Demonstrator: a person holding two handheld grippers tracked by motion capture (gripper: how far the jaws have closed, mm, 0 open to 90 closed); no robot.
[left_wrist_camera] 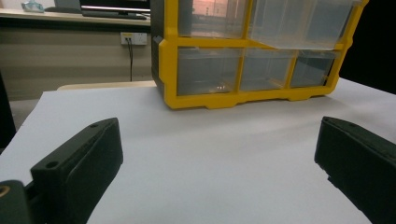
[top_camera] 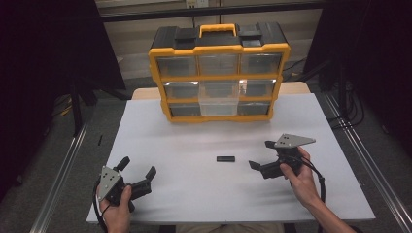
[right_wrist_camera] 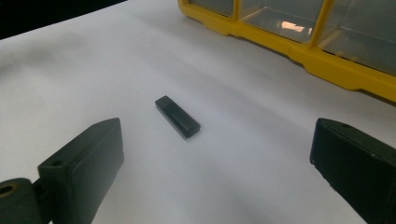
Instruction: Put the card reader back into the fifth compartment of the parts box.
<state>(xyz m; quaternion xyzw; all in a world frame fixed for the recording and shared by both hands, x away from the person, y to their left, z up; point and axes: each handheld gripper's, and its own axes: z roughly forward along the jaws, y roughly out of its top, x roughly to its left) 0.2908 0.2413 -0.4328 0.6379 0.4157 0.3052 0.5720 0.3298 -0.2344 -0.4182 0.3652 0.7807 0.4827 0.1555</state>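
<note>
on the white table [top_camera: 184,145], near its middle, lies a small black bar [top_camera: 225,158], flat and alone. it sits just to the left of the right gripper [top_camera: 260,155], apart from it, with bare table between. in the right gripper view the black bar [right_wrist_camera: 177,116] lies ahead of the jaws, a little left of the middle of the gap, untouched; the right gripper [right_wrist_camera: 215,163] has its jaws wide apart and empty. in the high view the bar's long axis runs left to right across the table, parallel to the front of the yellow drawer cabinet [top_camera: 218,73] behind it. the left gripper [top_camera: 137,167], well apart at the near left, also holds its jaws spread with nothing between them.
</note>
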